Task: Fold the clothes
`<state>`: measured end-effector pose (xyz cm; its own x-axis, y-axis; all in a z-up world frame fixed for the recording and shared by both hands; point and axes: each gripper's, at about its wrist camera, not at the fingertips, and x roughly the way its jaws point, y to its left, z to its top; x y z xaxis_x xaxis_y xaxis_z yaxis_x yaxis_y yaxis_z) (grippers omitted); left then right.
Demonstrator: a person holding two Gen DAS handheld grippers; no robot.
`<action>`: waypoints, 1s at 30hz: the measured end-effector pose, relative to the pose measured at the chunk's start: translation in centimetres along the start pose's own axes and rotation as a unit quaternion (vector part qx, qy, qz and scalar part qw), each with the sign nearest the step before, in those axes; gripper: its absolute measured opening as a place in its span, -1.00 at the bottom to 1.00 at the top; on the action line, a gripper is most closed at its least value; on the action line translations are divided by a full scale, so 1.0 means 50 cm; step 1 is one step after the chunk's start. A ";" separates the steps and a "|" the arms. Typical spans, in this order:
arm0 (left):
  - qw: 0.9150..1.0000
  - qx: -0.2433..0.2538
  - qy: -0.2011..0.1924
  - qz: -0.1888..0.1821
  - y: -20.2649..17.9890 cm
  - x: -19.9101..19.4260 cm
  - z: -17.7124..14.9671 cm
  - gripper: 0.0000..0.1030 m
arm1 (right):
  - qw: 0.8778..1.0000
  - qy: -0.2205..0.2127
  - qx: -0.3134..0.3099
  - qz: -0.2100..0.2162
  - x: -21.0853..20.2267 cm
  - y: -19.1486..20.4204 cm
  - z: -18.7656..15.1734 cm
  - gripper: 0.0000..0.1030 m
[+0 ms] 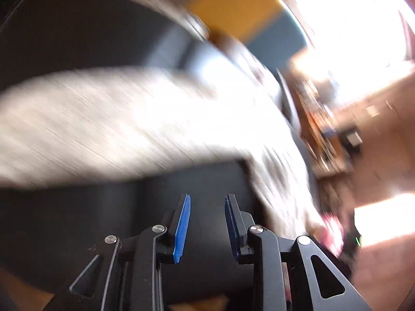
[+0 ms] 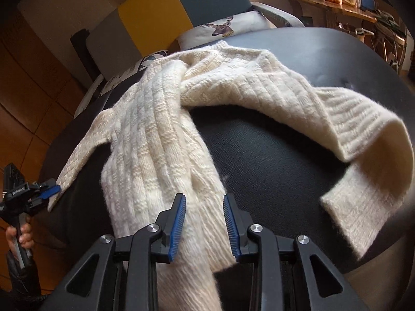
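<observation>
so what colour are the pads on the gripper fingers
Blue, ribbed pads on black fingers, clearest in the right wrist view, above the cream knitted sweater.

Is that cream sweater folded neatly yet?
No. The sweater lies rumpled on the dark table, one sleeve curling loosely outward.

Legible text: none. Small white lettering on the left gripper (image 2: 52,190) body: too small to read. Packets on the shelf (image 2: 334,10): print blurred, unreadable.

we find bare black tabletop (image 2: 272,150) open at twelve o'clock between the cream sweater's (image 2: 160,140) two arms, cushions (image 2: 220,29) crowding the far edge.
</observation>
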<state>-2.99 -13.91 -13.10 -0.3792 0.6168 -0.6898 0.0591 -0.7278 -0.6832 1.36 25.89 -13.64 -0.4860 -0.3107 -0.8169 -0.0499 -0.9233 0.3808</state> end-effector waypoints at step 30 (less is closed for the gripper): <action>0.993 -0.030 -0.114 -0.002 -0.050 -0.098 0.045 -0.90 | 0.996 -0.008 0.052 0.078 0.015 -0.030 -0.049 -0.35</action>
<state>-3.36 -15.80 -7.50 -0.5778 0.5306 -0.6202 0.1094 -0.7027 -0.7030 3.20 26.48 -15.89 -0.5088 -0.4448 -0.7371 -0.0616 -0.8352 0.5465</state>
